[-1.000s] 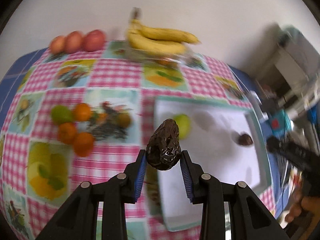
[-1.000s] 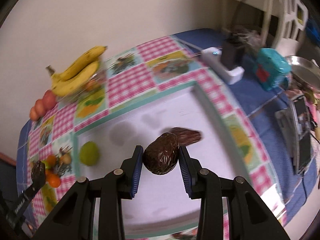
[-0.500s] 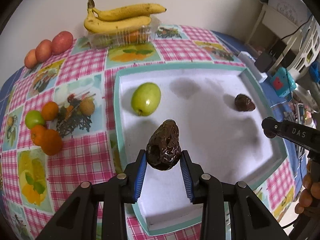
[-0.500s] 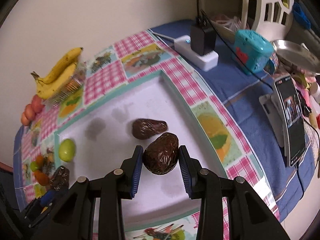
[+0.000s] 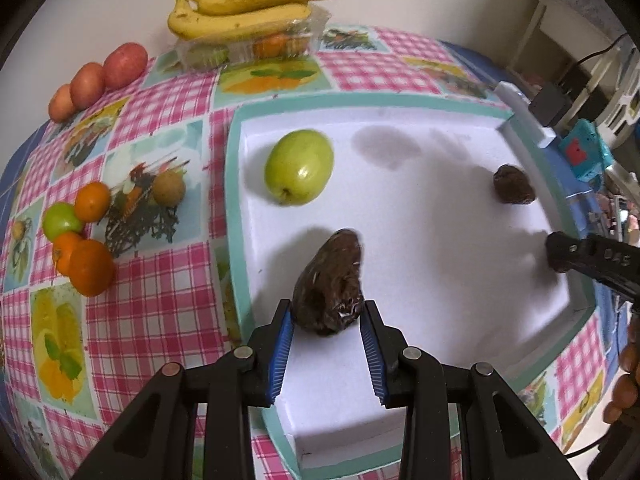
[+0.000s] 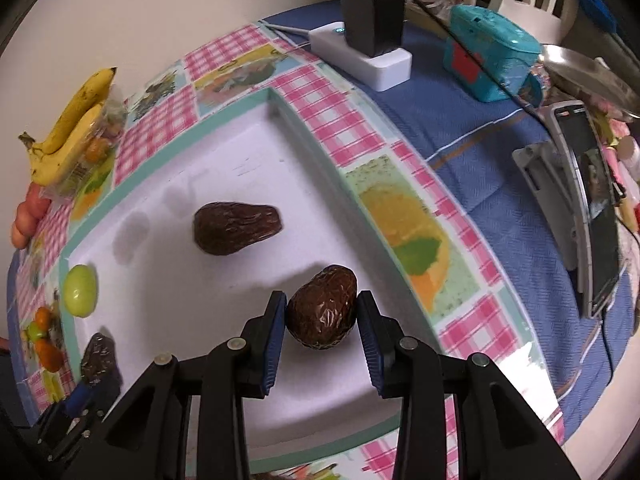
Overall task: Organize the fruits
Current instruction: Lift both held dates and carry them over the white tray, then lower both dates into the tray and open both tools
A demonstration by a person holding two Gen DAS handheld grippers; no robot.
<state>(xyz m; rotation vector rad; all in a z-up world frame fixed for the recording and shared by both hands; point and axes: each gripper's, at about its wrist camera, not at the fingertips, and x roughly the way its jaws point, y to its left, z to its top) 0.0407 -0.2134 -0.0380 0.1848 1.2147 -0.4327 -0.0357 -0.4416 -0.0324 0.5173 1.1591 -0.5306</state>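
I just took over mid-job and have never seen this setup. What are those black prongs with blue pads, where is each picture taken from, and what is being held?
The prongs are two handheld grippers; a person holds one in each hand, and each carries a wide-angle camera looking along its fingers. In the left wrist view, the left gripper brackets a dark avocado over the white tray, which holds a green apple. In the right wrist view, the right gripper brackets another avocado; a third avocado lies on the tray. Whether either is still squeezed or just released is unclear. Bananas and oranges sit on the checked tablecloth.
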